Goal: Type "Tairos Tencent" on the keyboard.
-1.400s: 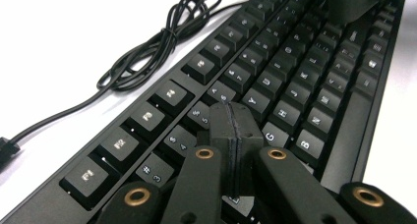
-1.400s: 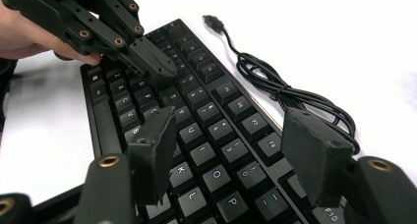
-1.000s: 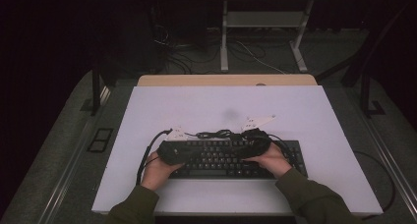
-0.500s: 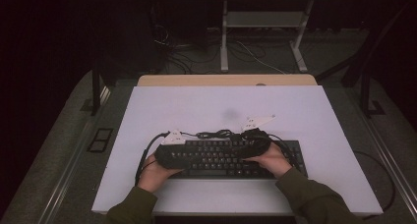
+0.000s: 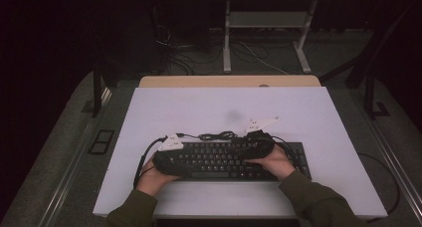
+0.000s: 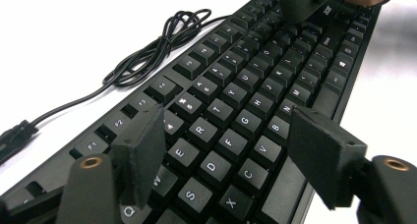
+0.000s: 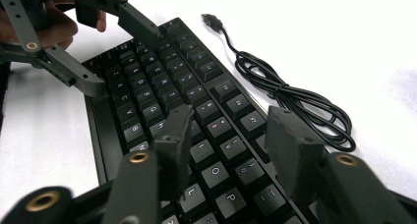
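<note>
A black keyboard (image 5: 219, 162) lies on the white tabletop (image 5: 224, 107), and its coiled cable (image 5: 216, 136) rests just behind it. My left gripper (image 6: 231, 155) hovers over the left-hand letter keys (image 6: 231, 140). Its jaws have just been opening and stand wide apart with nothing pinched between them. My right gripper (image 7: 233, 145) hangs over the keys (image 7: 216, 175) at the right side. Its jaws have just been closing but still stand apart, gripping nothing. In the high view, the left gripper (image 5: 191, 160) and the right gripper (image 5: 241, 150) face each other across the keyboard.
The cable's USB plug (image 7: 211, 18) lies loose on the white surface behind the keyboard. A wooden desk edge (image 5: 229, 81) borders the far side of the tabletop. Beyond it are metal table legs (image 5: 227, 38) and floor cables (image 5: 174, 48).
Both hands stay over the keyboard. The left hand has shifted slightly, and the right hand has kept still.
</note>
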`<state>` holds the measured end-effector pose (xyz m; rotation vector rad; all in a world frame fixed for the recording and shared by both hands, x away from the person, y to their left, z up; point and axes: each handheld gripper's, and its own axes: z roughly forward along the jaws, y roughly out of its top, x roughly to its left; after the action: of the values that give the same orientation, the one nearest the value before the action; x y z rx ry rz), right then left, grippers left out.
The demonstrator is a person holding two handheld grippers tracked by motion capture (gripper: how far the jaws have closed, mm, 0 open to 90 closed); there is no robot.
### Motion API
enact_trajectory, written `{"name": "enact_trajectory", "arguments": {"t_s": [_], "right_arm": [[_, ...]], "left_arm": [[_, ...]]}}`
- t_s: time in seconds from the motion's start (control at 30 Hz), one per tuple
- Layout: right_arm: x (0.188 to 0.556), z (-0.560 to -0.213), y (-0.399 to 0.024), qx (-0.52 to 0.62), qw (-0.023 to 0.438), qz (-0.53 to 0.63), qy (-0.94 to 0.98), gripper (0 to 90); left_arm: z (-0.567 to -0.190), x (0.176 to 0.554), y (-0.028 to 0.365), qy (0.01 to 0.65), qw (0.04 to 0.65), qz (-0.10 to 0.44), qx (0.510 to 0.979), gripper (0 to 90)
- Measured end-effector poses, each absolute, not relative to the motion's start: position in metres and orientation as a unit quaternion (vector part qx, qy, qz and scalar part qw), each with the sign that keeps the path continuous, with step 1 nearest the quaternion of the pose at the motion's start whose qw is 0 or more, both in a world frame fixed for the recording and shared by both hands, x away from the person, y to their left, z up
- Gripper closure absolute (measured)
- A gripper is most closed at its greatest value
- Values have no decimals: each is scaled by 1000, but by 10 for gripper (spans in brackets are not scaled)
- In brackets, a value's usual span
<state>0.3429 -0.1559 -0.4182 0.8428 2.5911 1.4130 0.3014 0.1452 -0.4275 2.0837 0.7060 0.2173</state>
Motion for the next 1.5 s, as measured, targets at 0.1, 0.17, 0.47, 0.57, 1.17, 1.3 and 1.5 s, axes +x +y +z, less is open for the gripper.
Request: {"name": "enact_trajectory", "arguments": {"t_s": [0.1, 0.17, 0.47, 0.57, 1.17, 1.3, 1.5], "right_arm": [[343, -419, -156, 274, 36, 459, 845, 605], [343, -420, -156, 273, 36, 456, 846, 644], [343, -423, -153, 265, 26, 436, 860, 827], [343, -424, -152, 260, 22, 431, 864, 885], [343, -433, -144, 253, 18, 400, 881, 894], [343, -434, -143, 252, 19, 398, 882, 894], [343, -435, -142, 253, 20, 392, 884, 894]], "left_arm": [[-428, 300, 148, 293, 452, 94, 837, 245], [-428, 299, 149, 297, 453, 93, 836, 222], [-430, 296, 155, 304, 456, 94, 831, 177], [-430, 296, 156, 304, 457, 95, 830, 171], [-430, 298, 160, 308, 457, 98, 829, 166], [-430, 298, 160, 308, 456, 98, 829, 167], [-429, 298, 160, 307, 457, 99, 829, 168]]}}
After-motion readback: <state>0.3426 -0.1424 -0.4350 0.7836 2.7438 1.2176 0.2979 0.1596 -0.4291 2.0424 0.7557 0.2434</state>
